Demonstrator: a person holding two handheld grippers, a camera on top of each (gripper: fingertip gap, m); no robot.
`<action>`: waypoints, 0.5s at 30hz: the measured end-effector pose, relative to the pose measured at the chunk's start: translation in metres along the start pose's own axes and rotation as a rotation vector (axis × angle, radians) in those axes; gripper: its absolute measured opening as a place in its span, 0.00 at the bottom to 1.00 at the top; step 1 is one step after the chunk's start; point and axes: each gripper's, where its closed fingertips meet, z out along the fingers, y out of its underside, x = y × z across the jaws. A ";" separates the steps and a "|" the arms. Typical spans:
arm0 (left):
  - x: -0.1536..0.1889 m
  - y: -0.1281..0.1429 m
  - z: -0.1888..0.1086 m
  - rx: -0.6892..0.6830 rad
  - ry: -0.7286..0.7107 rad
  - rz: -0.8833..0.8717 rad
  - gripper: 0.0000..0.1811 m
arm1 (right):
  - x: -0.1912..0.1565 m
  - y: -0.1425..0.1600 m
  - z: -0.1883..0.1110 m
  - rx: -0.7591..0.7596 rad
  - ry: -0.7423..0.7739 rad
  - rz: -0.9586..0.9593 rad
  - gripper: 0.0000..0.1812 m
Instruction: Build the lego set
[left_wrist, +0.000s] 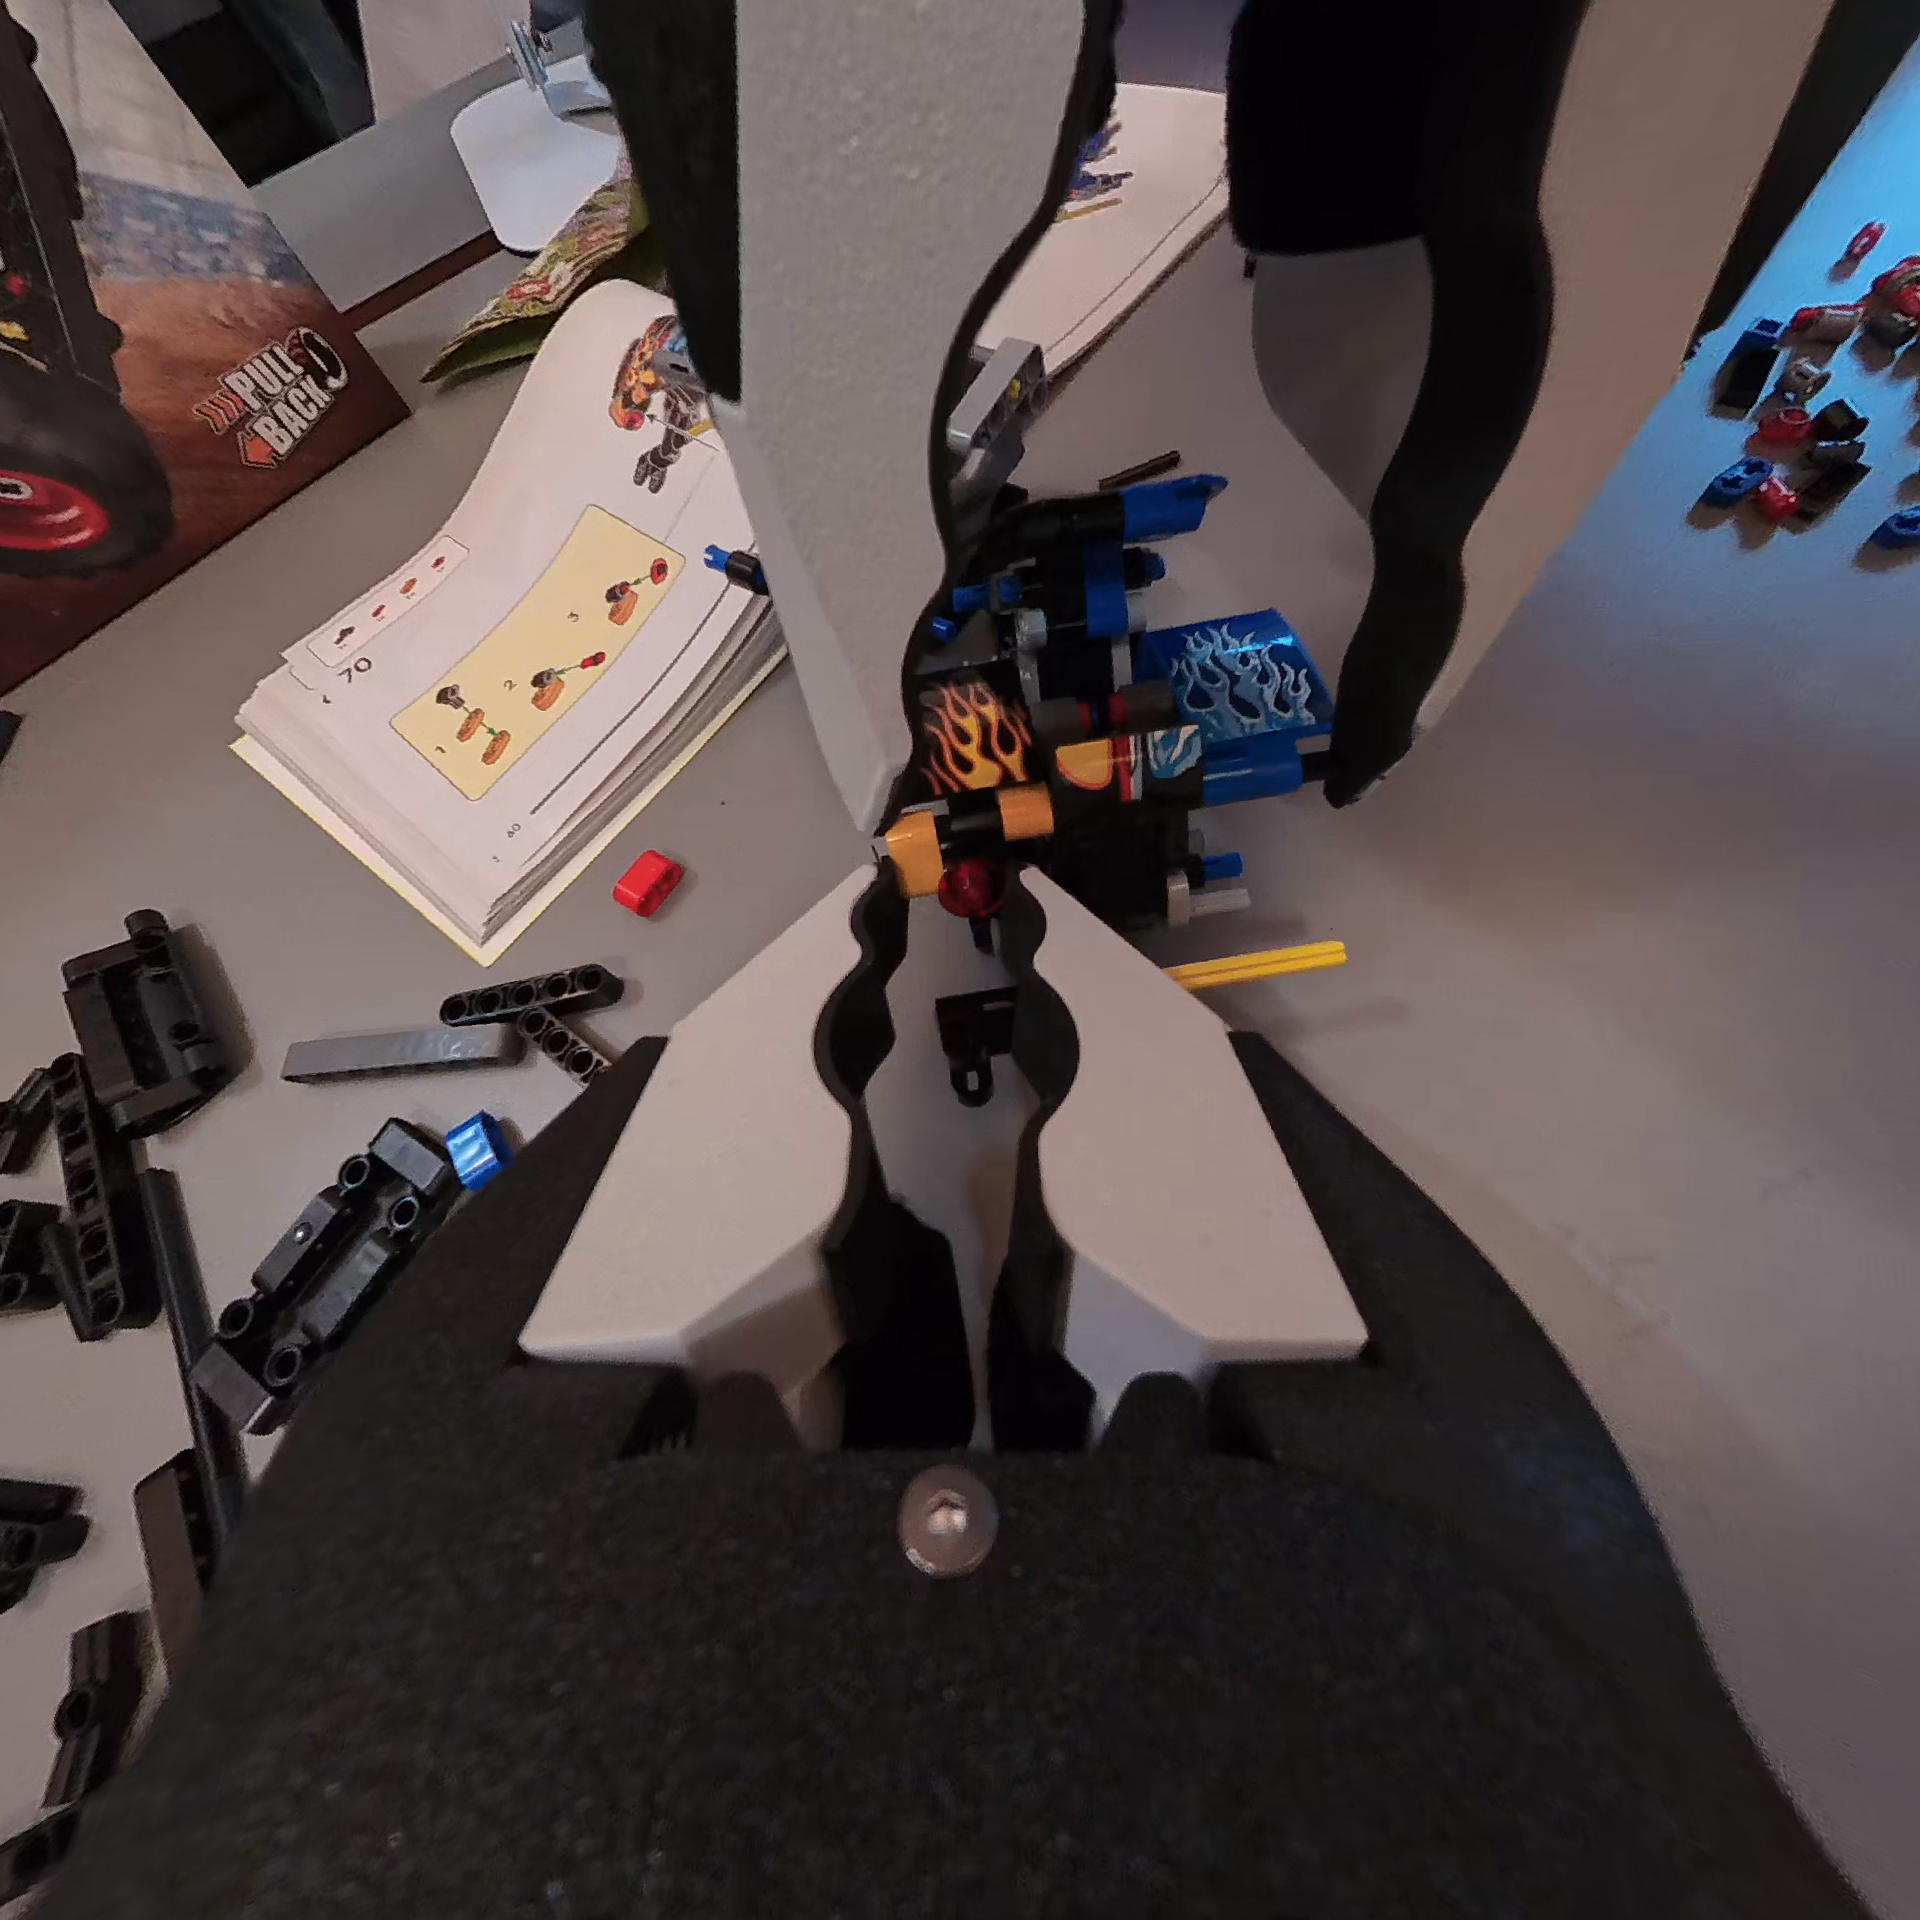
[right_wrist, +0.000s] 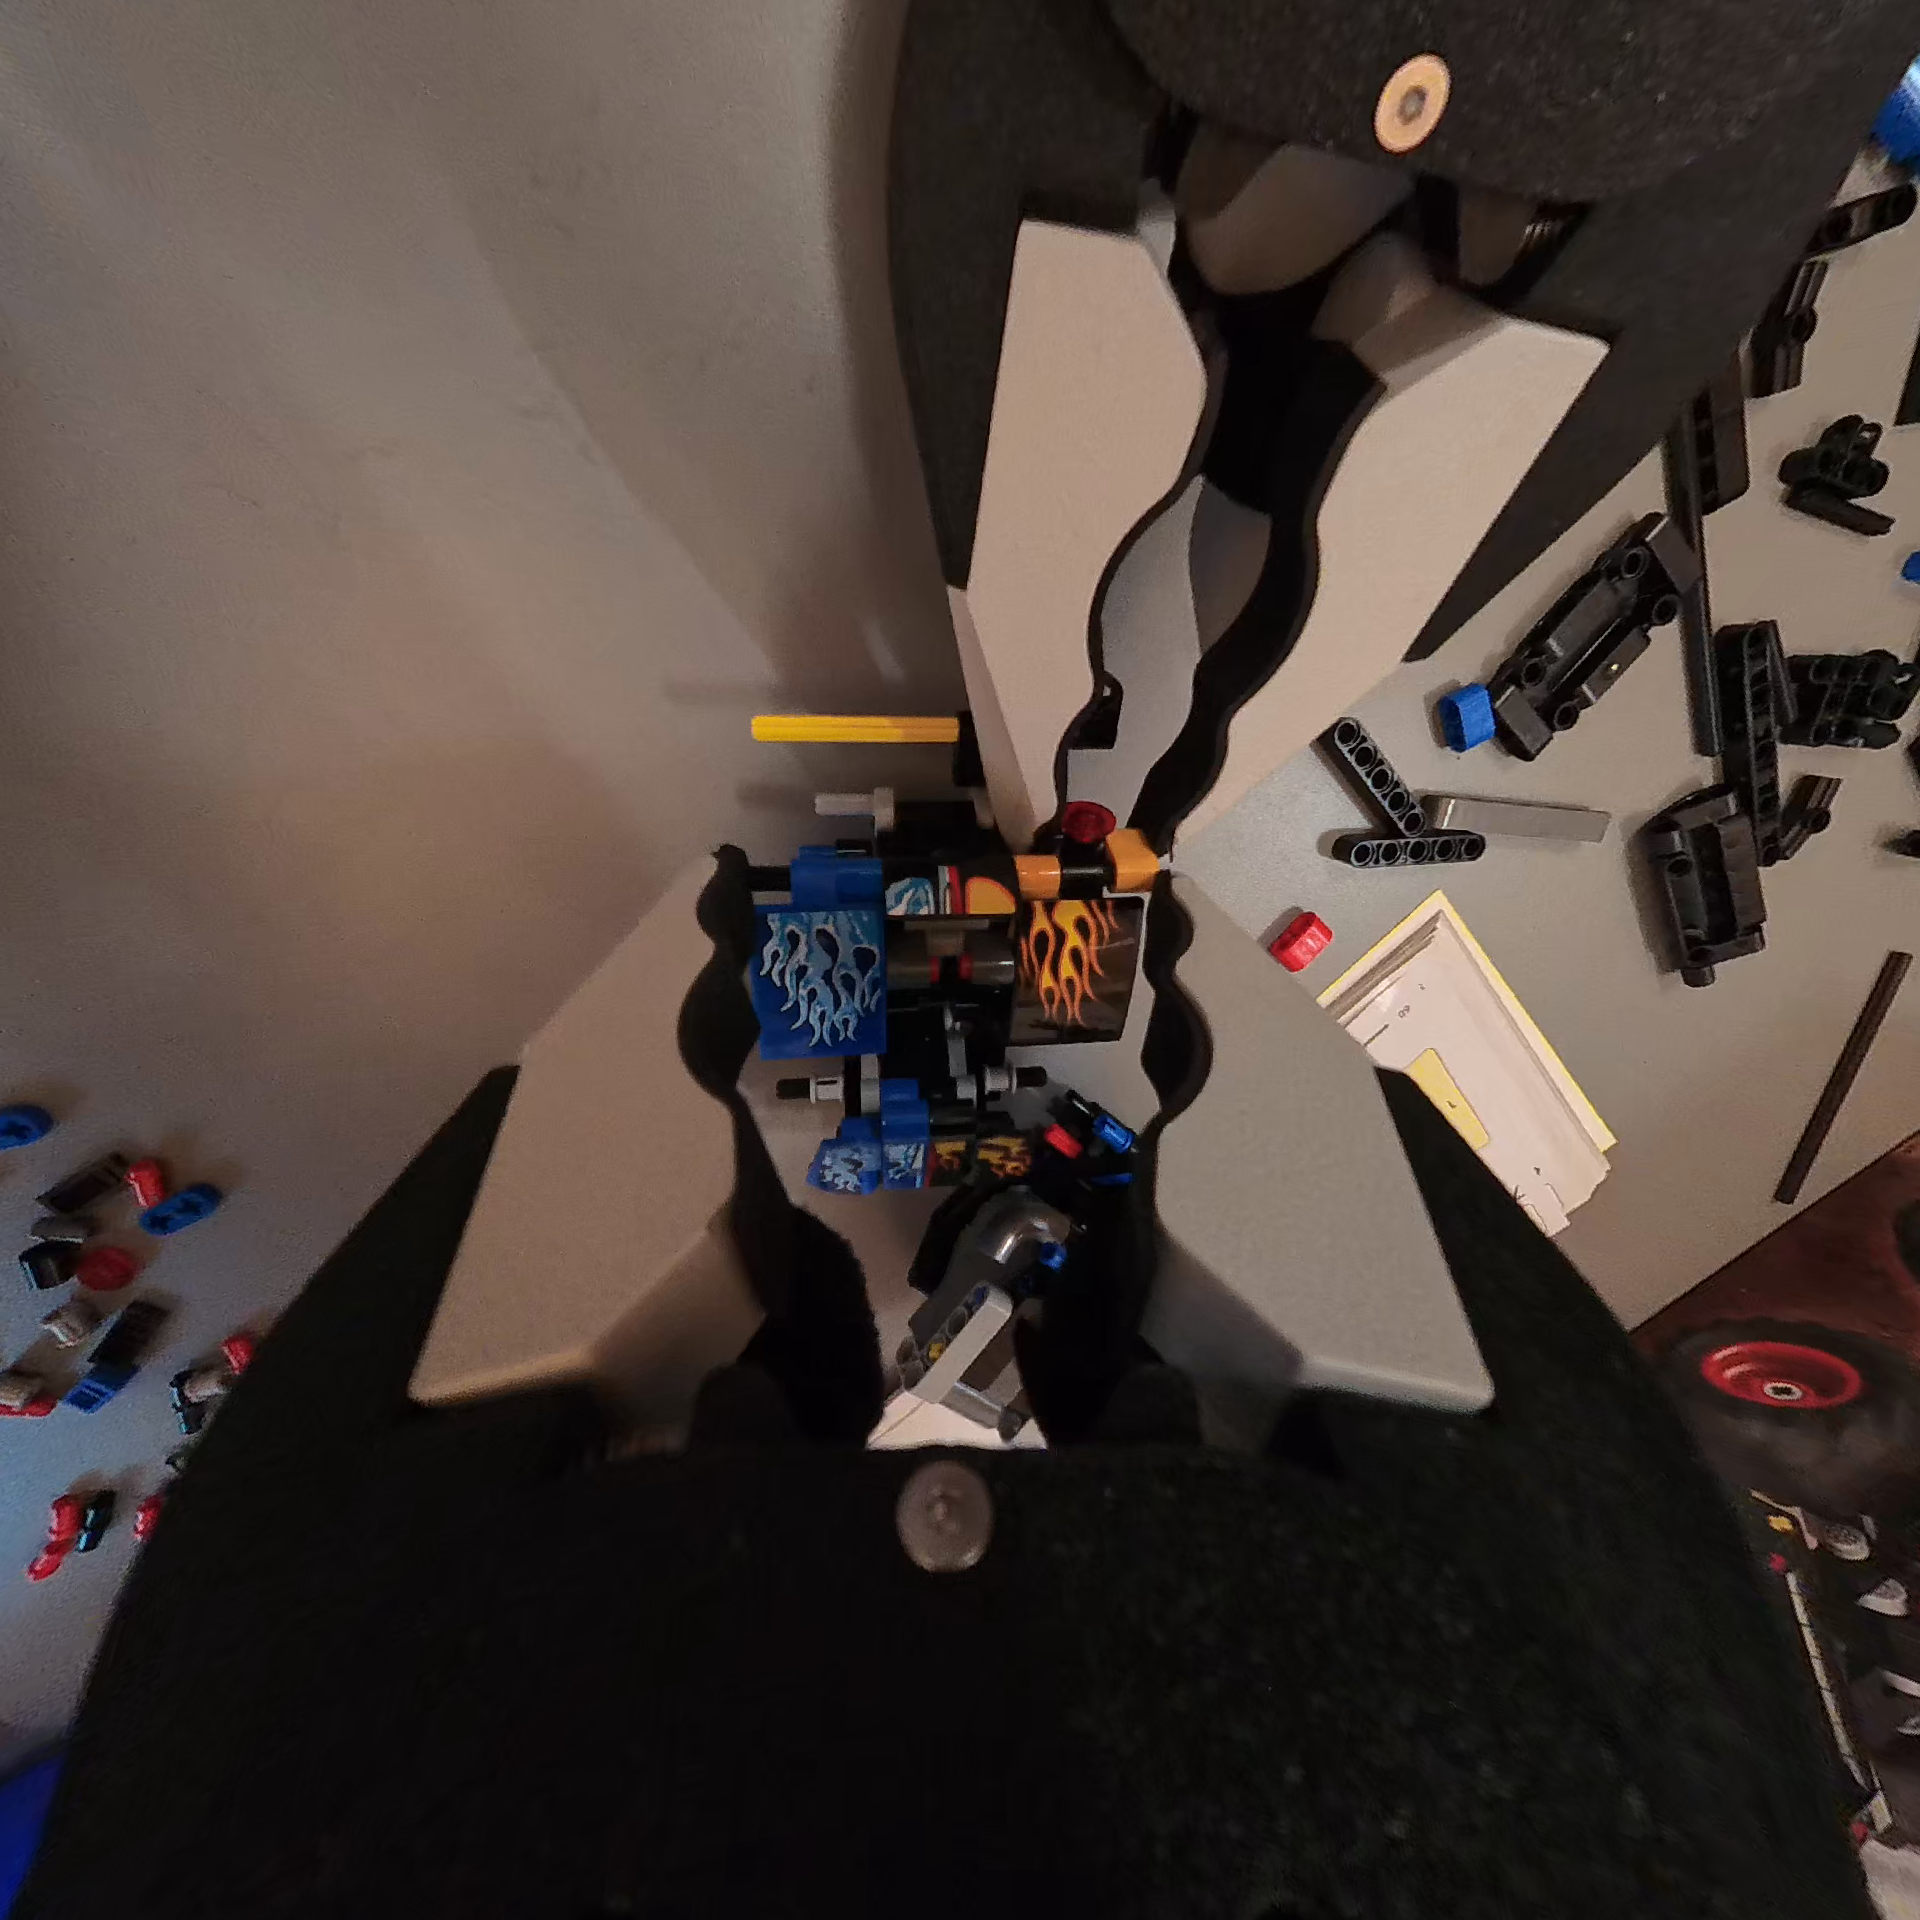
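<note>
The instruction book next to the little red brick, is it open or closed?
Open. The instruction book lies on the grey table with a page of building pictures facing up, its pages curving over the stack beneath.

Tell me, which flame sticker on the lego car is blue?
The blue flame panel sits on the car's side away from the instruction booklet. The other panel has orange and yellow flames on black.
</note>
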 end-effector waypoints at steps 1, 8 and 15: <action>0.000 0.000 0.000 0.000 -0.006 0.006 0.08 | 0.000 0.000 0.000 -0.004 0.003 -0.004 0.41; -0.001 -0.001 0.001 0.005 -0.044 0.062 0.08 | 0.000 0.001 0.000 -0.016 0.019 -0.026 0.41; -0.002 -0.001 0.002 0.002 -0.078 0.098 0.08 | 0.000 0.002 0.000 -0.019 0.022 -0.029 0.41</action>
